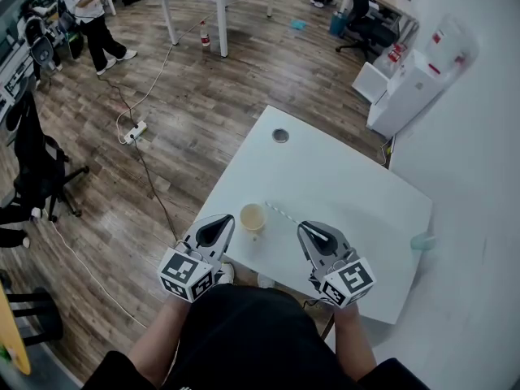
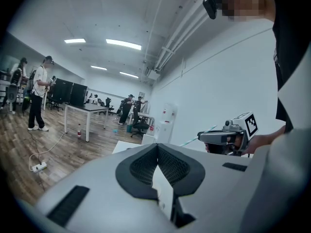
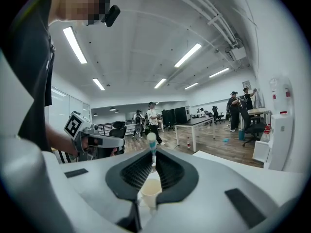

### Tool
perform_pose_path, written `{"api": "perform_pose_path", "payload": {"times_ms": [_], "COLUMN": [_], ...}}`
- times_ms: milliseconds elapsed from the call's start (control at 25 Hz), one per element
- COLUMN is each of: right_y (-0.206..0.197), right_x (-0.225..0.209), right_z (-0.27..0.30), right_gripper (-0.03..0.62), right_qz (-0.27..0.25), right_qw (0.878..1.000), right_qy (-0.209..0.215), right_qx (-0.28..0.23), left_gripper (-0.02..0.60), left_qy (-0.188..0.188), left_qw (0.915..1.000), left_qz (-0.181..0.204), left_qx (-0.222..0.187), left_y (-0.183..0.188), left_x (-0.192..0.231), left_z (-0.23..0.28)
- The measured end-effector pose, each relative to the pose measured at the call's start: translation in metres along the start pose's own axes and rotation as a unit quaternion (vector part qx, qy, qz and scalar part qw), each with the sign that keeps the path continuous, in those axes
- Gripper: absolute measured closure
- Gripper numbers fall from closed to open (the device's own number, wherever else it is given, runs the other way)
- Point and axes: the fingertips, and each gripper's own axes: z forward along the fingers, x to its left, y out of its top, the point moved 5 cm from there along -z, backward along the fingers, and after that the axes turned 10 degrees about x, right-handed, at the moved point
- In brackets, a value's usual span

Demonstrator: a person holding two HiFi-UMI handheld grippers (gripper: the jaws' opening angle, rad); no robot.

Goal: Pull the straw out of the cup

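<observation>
Head view: small cream paper cup (image 1: pixel 253 217) stands upright near the front edge of the white rectangular table (image 1: pixel 341 177). Thin white-and-teal striped straw (image 1: pixel 286 216) lies slantwise above the table. Its near end is in the right gripper (image 1: pixel 309 231) and its far end is right at the cup's rim. Can't tell from here whether that end is just clear of the rim or touching it. Left gripper (image 1: pixel 224 224) sits just beside the cup on the other side, not on it.

Left gripper view: left gripper (image 2: pixel 158 148) jaws meet at the tips with nothing between them. Right gripper (image 2: pixel 214 136) is across from it, with the straw (image 2: pixel 192 140) poking out of it.

Right gripper view: right gripper (image 3: pixel 152 159) jaws are clamped on the straw (image 3: pixel 151 140), whose tip stands up between them. The cup (image 3: pixel 149 191) is visible low down beyond the jaws, apart from them. Left gripper (image 3: pixel 104 141) is opposite.

Risks, my read:
- Nothing is holding the cup. It looks light, so if the far straw end snags the rim on the way out, it tips or skids toward the table edge.
- The grip is on one end of a thin straw. It could pivot in the jaws and swing back into the cup.
- Squeezing harder would likely flatten the straw.
- The left gripper can't steady the cup while it's closed.
</observation>
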Motion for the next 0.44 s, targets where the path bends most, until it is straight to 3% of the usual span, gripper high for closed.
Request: {"api": "perform_pose_path", "payload": {"times_ms": [440], "right_y": [0.0009], "right_x": [0.0022], "right_z": [0.0058], "right_gripper": [0.556], "right_qz": [-0.006], "right_qw": [1.000], "right_qy": [0.005], "right_qx": [0.002], "left_gripper": [0.568], "left_qy": [0.001], "left_qw": [1.0000], "left_qz": [0.000], "left_qx": [0.002], "left_y": [-0.0023], "left_x": [0.0006], "left_z": [0.0025]}}
